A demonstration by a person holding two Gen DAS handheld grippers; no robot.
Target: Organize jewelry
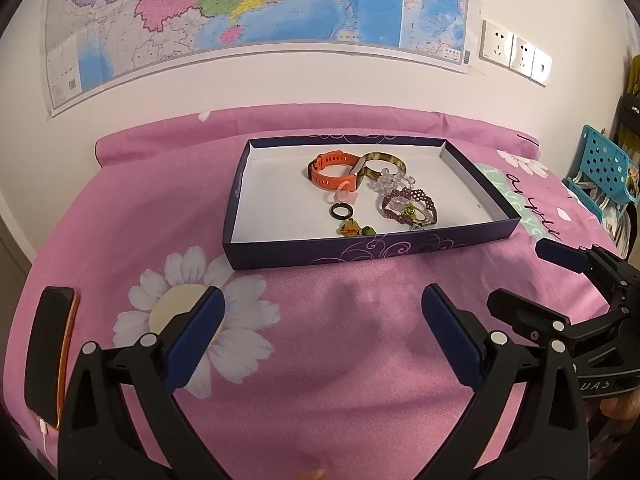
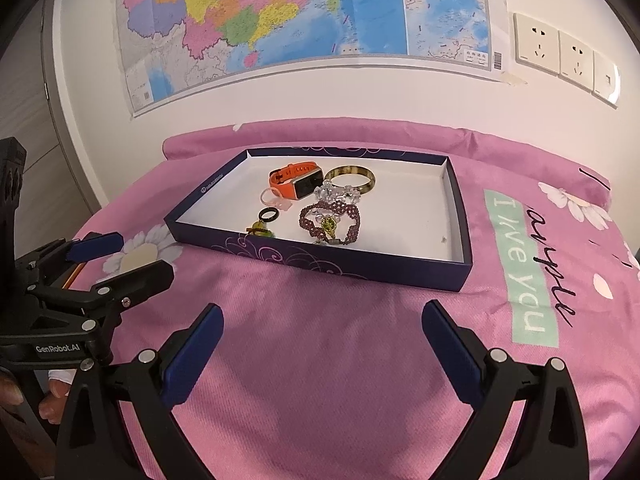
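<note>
A shallow dark blue box point(image 1: 256, 246) point(image 2: 304, 258) with a white inside lies on the pink bedspread. In it are an orange smartwatch point(image 1: 332, 170) point(image 2: 296, 180), a brown-green bangle point(image 1: 390, 162) point(image 2: 352, 178), a clear bead bracelet point(image 1: 390, 182) point(image 2: 340, 193), a purple beaded bracelet point(image 1: 408, 204) point(image 2: 330, 222), a black ring point(image 1: 341, 211) point(image 2: 268, 215), a pale pink ring point(image 1: 340, 196) point(image 2: 274, 200) and a small yellow-green charm point(image 1: 352, 230) point(image 2: 262, 232). My left gripper point(image 1: 322, 308) is open and empty, in front of the box. My right gripper point(image 2: 322, 322) is open and empty, also short of the box.
A phone point(image 1: 48, 356) with an orange edge and white cable lies at the left of the bed. A wall with a map point(image 1: 240, 4) and sockets point(image 1: 516, 52) is behind. A teal perforated basket point(image 1: 600, 168) stands at the right.
</note>
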